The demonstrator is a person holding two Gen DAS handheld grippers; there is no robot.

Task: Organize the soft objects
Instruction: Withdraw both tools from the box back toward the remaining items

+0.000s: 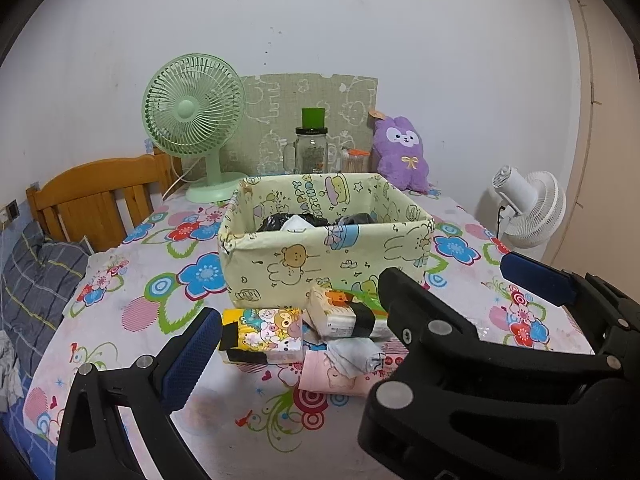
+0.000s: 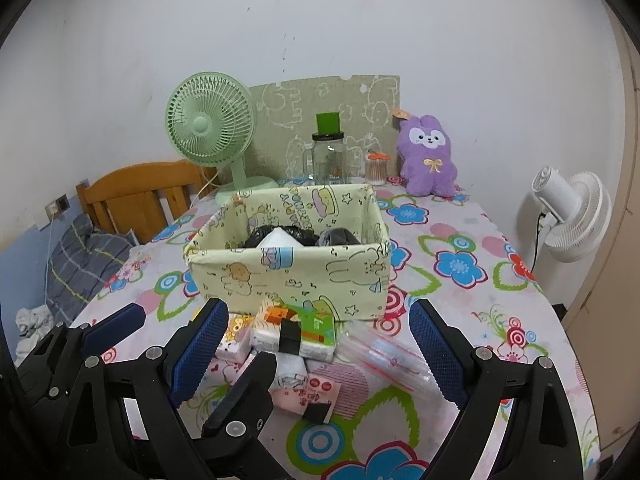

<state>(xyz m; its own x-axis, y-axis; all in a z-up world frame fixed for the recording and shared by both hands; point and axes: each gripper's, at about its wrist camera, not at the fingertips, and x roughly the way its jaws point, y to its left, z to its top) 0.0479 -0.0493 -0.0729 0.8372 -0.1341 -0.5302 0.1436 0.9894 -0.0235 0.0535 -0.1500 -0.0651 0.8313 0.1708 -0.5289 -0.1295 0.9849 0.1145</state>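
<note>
The fabric box sat at mid-frame on the flowered tablecloth, and it already held a few soft things — dark bundles with a white piece between them showed just above its rim. So the sorting looked partly done.

What was left lay in a small heap just in front of the box, low in the centre of both views: a cartoon-printed tissue pack, an orange-and-green tissue pack with a black band, a rolled pale cloth, a pink packet underneath, and a clear zip bag lying to the right.

The left gripper was spread wide, holding nothing, its fingers flanking the heap from the lower part of the frame. The right gripper was likewise wide open and empty, the heap between its blue pads but not touched. Judging by this, roughly five items remained — none was yet picked.
</note>
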